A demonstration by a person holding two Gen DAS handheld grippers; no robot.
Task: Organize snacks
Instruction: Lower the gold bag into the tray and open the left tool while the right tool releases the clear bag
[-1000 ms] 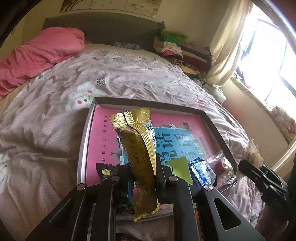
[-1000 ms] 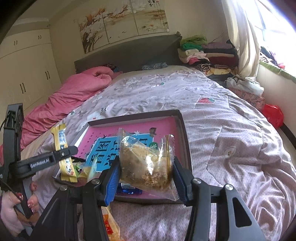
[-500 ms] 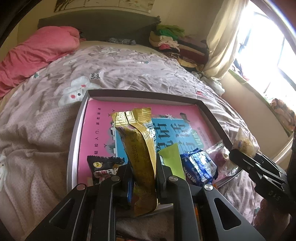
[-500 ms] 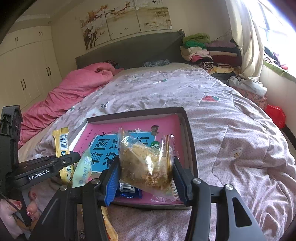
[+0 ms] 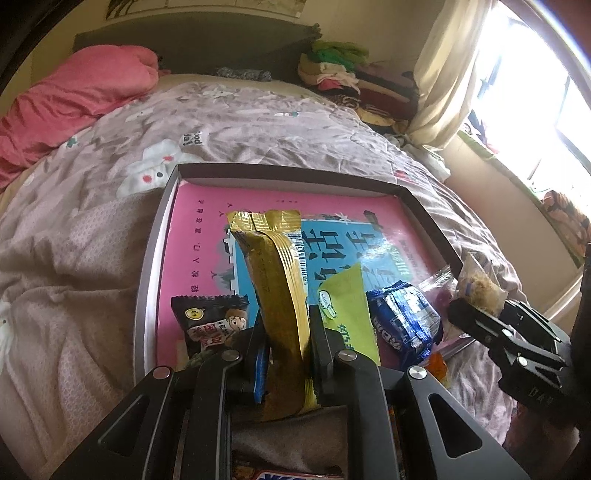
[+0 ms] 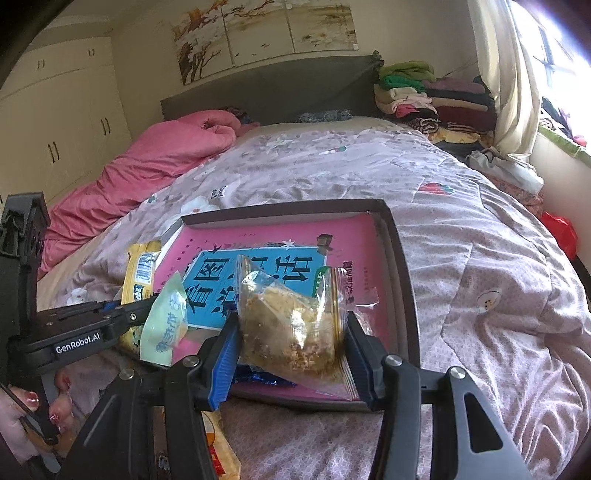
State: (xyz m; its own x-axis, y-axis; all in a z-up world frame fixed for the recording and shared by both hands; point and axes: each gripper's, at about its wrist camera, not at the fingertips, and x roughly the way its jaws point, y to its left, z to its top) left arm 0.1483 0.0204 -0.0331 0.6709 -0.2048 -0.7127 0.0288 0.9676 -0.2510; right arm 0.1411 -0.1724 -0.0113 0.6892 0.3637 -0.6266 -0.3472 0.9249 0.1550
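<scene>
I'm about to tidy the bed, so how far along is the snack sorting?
Partly done. A black packet, a green packet and a blue packet already lie in the box. In hand: the left gripper clamps a gold bar, the right gripper a clear crumb bag. Left: set both down; more wrappers wait outside the box's near edge.

- You are in a home bedroom.
- Bed (image 6: 369, 177) with quilt, pink duvet (image 6: 147, 166), headboard (image 6: 277, 88).
- Wardrobe (image 6: 55, 118), paintings (image 6: 266, 29), curtain (image 6: 506, 74), folded clothes (image 6: 424, 96).
</scene>
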